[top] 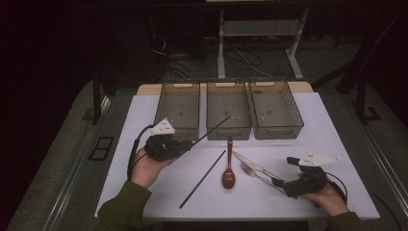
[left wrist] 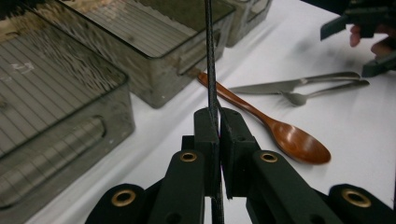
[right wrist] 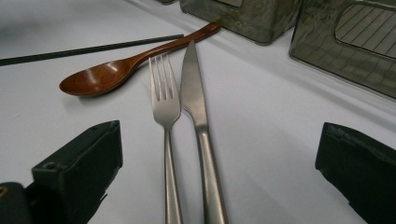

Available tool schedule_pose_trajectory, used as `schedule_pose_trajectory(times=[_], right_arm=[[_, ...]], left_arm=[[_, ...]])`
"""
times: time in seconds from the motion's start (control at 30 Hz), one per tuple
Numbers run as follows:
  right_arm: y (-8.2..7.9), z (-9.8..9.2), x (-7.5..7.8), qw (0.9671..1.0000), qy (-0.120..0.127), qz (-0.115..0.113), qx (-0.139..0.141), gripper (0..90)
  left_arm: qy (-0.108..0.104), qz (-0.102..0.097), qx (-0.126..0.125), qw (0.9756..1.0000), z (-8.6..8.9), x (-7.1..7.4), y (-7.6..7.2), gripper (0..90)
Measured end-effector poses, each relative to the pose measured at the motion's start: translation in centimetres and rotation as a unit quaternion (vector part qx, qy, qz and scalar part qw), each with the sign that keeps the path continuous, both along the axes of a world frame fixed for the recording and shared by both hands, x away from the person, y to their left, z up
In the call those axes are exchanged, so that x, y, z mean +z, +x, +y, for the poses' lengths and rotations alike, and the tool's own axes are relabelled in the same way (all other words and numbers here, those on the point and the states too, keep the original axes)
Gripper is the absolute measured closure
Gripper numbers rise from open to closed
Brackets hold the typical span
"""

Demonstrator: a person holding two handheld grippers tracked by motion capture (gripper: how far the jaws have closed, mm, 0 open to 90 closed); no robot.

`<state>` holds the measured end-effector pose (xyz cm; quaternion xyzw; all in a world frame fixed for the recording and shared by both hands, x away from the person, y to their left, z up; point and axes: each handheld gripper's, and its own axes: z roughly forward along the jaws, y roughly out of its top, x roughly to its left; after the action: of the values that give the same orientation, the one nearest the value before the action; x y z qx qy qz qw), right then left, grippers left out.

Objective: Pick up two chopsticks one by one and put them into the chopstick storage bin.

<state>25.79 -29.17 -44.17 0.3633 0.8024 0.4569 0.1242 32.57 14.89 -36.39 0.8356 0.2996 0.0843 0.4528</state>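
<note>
Olive-green sleeve [top: 126, 204] nearest the leftmost basket [top: 178, 106], black two-jaw left gripper [left wrist: 218, 122] with brass-ringed pivots, grey three-cornered plate, black trailing cable, matching right gripper [right wrist: 219, 163]

spoon [top: 228, 174] btwn chopstick [top: 202, 179] (left) | fork [top: 253, 173], knife [top: 250, 164] right | bins [top: 228, 114] behind

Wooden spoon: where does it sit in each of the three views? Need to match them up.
High view: wooden spoon at centre, bowl toward the person, handle pointing at the middle bin.
Left gripper view: spoon right of the shut jaws, running diagonally, bowl at lower right.
Right gripper view: spoon upper left, bowl at left.
Shared landmark: the fork lies beside the spoon in all three.
</note>
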Motion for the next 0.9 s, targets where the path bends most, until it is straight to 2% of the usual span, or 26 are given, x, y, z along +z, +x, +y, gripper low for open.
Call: schedule_pose_trajectory(times=[0.3, 0.43, 0.5, 0.9], right_arm=[[0.0, 0.0, 0.0, 1.0000, 0.001, 0.002, 0.000, 0.2], [0.0, -0.1, 0.0, 1.0000, 0.000, -0.005, -0.001, 0.2], [-0.1, 0.0, 0.1, 1.0000, 0.002, 0.004, -0.002, 0.2], [0.0, -0.1, 0.1, 1.0000, 0.002, -0.001, -0.002, 0.2]], left_arm=[[-0.002, -0.002, 0.017, 0.9999, 0.5, 1.4, 2.4, 85.1], [0.005, -0.002, 0.026, 0.9996, 0.6, 1.9, 3.5, 85.1], [0.009, -0.002, 0.030, 0.9995, 0.8, 2.1, 4.1, 85.1], [0.024, 0.002, 0.060, 0.9979, 1.6, 3.0, 7.4, 85.1]])
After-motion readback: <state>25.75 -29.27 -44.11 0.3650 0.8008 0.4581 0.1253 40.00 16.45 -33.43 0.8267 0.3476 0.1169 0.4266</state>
